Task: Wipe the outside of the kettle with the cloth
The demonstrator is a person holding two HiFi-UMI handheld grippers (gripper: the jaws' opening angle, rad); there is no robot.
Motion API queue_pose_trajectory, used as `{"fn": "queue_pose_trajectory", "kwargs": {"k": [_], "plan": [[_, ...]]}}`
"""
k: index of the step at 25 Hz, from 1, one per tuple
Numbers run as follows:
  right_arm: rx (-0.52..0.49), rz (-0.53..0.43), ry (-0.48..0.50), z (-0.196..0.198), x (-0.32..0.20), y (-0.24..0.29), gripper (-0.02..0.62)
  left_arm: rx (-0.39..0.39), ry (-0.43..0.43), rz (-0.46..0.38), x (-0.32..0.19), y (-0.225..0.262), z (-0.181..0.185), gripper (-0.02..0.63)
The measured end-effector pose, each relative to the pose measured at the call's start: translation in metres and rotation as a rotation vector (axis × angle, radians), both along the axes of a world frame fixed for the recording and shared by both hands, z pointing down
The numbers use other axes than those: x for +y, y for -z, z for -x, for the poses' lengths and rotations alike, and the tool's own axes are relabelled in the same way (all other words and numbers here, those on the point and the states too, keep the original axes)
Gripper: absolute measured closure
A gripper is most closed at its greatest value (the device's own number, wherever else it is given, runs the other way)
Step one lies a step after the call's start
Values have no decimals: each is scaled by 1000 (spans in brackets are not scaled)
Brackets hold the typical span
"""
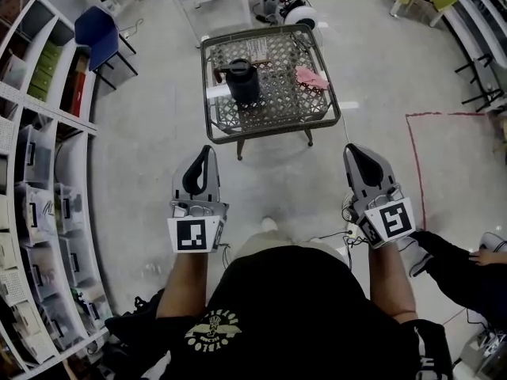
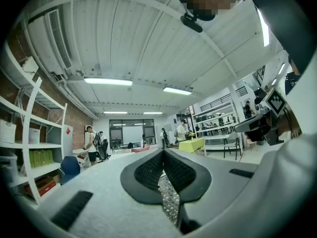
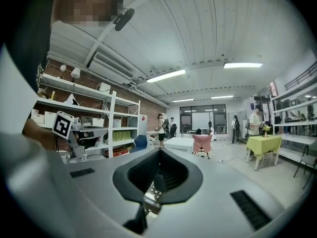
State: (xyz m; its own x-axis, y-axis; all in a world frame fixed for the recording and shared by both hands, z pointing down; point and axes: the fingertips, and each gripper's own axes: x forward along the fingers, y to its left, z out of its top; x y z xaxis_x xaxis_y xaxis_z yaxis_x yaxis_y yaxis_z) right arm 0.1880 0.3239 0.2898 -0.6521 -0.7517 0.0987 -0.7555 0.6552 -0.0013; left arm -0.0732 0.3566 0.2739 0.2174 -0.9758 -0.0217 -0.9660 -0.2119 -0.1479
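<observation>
Both tongs are pressed together and empty: left tongs (image 1: 204, 150) and right tongs (image 1: 351, 149) are held side by side, well short of the mesh tabletop (image 1: 281, 101). On it, the dark kettle (image 1: 242, 81) stands upright, and the pink cloth (image 1: 311, 77) lies near its right.

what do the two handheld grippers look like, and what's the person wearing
The left gripper and right gripper are pale grey tapering shells, with black textured pads lining the jaws. Each carries a white cube printed with black square markers at the hand end. The person wears a black T-shirt with a pale emblem.
</observation>
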Motion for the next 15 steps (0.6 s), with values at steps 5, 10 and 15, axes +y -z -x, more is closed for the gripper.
{"fn": "queue_pose_trajectory", "kwargs": {"k": [5,10,15], "plan": [[-82,18,-12,10,-1,17,584,29,-27,9,-3,-4,15,609],[-45,13,-29,7,1,20,584,82,-30,25,-5,-9,15,610],[-85,55,-43,-3,-12,13,584,88,-25,56,-13,-22,16,611]]}}
